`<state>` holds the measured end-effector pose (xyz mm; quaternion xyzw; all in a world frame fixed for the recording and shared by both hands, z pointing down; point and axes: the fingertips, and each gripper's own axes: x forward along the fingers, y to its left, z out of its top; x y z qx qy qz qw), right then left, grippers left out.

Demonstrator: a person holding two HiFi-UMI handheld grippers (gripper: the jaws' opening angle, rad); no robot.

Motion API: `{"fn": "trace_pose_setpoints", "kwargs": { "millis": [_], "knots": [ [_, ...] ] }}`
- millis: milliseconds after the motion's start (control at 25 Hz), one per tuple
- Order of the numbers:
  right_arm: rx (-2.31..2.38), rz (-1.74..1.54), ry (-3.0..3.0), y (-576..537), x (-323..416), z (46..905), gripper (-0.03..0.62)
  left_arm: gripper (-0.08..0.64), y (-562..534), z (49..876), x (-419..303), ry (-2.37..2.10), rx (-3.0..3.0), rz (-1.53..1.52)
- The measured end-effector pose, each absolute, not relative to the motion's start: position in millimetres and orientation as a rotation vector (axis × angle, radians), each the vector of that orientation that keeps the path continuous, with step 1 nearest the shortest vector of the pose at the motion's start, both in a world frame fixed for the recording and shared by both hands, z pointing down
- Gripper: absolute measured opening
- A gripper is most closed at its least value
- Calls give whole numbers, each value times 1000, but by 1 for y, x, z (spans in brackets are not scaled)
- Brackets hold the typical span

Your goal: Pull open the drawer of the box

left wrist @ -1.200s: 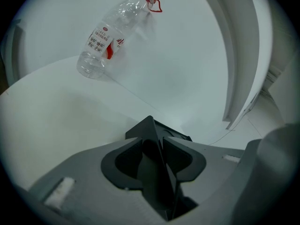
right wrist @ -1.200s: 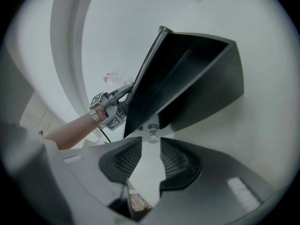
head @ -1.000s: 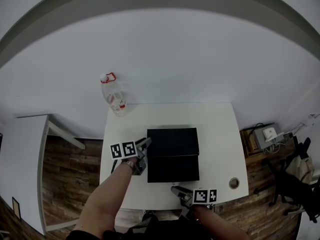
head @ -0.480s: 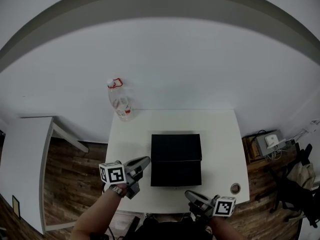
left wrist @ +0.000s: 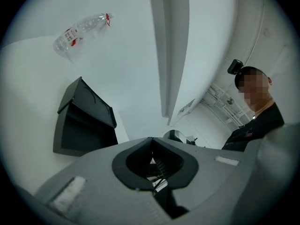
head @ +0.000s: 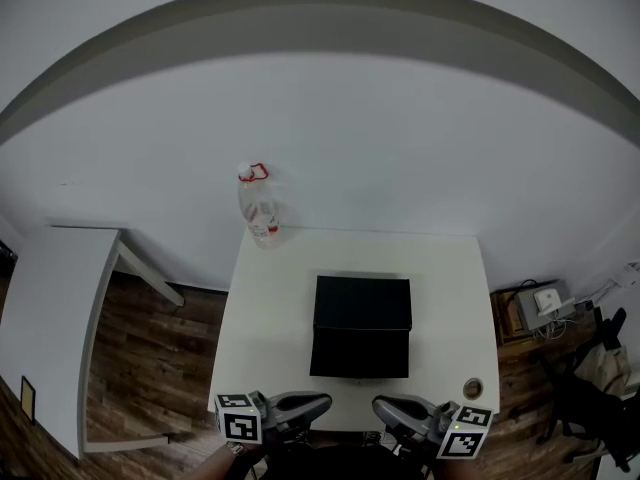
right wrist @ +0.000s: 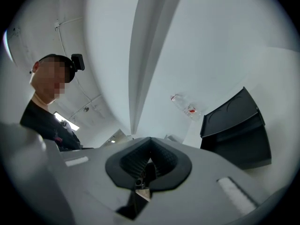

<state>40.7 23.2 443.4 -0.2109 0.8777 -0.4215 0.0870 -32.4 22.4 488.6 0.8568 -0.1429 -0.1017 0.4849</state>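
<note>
Left gripper and right gripper are both closed on nothing, apart from the black box.

A white, rectangular tabletop carries three things. A black box sits near its middle, squared to the edges, with a seam across its top that splits it into a far part and a near part. Beyond the box and to its left, at the far left corner, a clear plastic bottle with a red ring at its neck stands upright. Nearer than the box and to its right, by the near right corner, lies a small round ring, too small to tell whether loose or set in.
</note>
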Motion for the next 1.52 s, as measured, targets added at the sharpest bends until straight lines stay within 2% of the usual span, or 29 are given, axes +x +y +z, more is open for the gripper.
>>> {"fn": "trace_pose_setpoints", "kwargs": {
  "millis": [720,1520],
  "knots": [
    [-545,-1314,2571,37,38,441,5,2,21,474,-28,-421,2082,-341],
    [-585,-1299,2555,42,41,442,5,2,24,470,-18,-378,2105,-305]
  ]
}}
